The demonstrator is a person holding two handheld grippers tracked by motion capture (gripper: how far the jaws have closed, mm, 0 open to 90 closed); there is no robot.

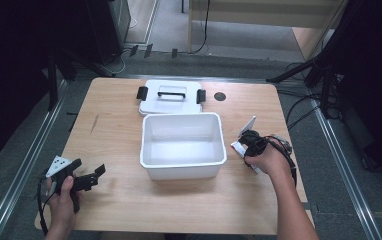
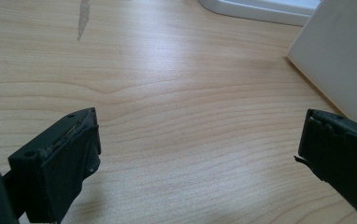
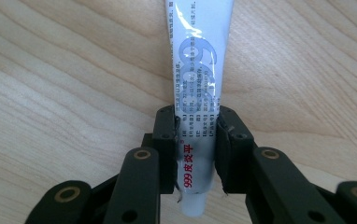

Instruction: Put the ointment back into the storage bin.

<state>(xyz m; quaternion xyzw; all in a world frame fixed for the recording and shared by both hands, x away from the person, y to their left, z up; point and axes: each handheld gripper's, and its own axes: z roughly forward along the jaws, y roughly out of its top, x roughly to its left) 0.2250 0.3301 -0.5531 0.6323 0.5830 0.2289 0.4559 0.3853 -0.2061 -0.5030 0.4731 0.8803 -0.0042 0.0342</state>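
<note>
Right gripper (image 3: 195,135) is pinching a white ointment tube (image 3: 200,79) near its cap end, jaws pressed against both sides, with the tube's long axis running straight out ahead along the jaws and lying flat over the wooden table (image 3: 50,70). So it's gripped across its width, not end-on, with the crimped end pointing away from the hand.

From the high view, the right gripper (image 1: 251,142) sits just beside the right wall of the open white storage bin (image 1: 183,145), apart from it, with the tube (image 1: 240,146) low near the tabletop. The bin is directly to the gripper's left, so my guess is the next move is a lift and a short sideways carry over the rim. This hand is by far the nearer one for that.

Left gripper (image 1: 86,177) is way over at the near-left part of the table, well apart from the bin, jaws spread wide with nothing between them. In its own view the left gripper (image 2: 197,154) just looks along bare wood toward the bin's side wall (image 2: 340,56).

Farther back, the bin's lid (image 1: 171,97) with black latches lies flat behind the bin, touching or nearly touching its far rim.
</note>
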